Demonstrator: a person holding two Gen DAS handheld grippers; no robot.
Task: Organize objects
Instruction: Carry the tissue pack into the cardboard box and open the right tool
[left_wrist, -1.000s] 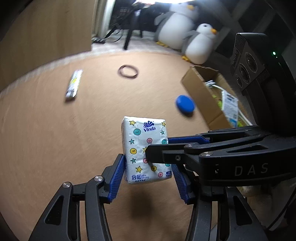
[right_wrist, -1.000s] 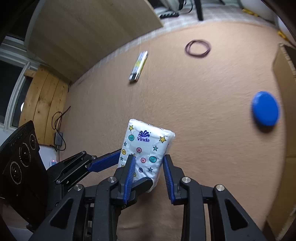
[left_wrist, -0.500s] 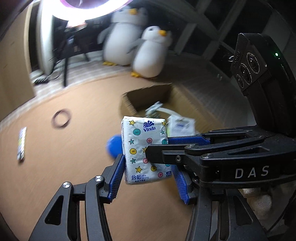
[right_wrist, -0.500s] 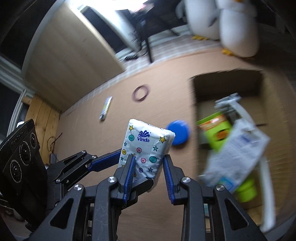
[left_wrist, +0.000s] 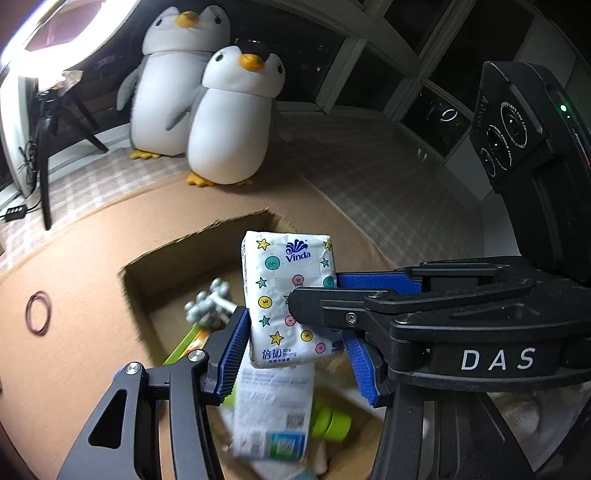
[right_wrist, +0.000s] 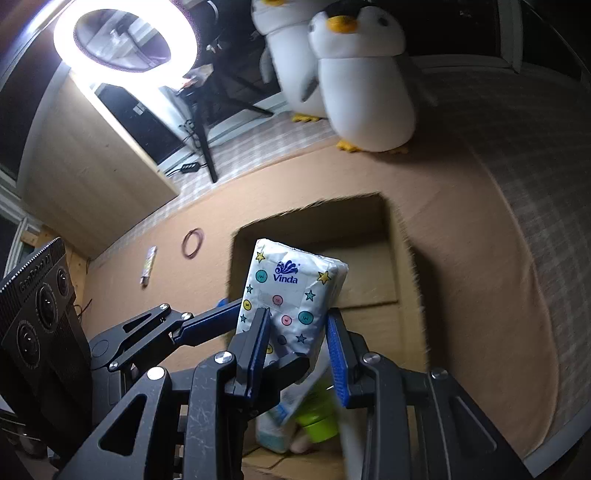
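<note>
Peach carpet (left_wrist: 74, 354) covers the floor, with two white penguin plush toys (left_wrist: 229, 114) standing at its far edge and a lit ring lamp (right_wrist: 125, 37) far left. An open cardboard box (right_wrist: 402, 258) sits on the carpet, holding a blurred white packet (left_wrist: 273, 410), a green bottle (right_wrist: 319, 417) and a grey knobbed tool (left_wrist: 208, 306). Above the box, a star-printed Vinda tissue pack (left_wrist: 291, 295) stands upright, pinched from both sides: the left gripper (left_wrist: 295, 354) clamps its lower end, and the right gripper (right_wrist: 299, 354) reaches in from the right, pressing it crosswise. A brown ring (left_wrist: 37, 312) and a small wrapped stick (right_wrist: 149, 264) lie left of the box.
</note>
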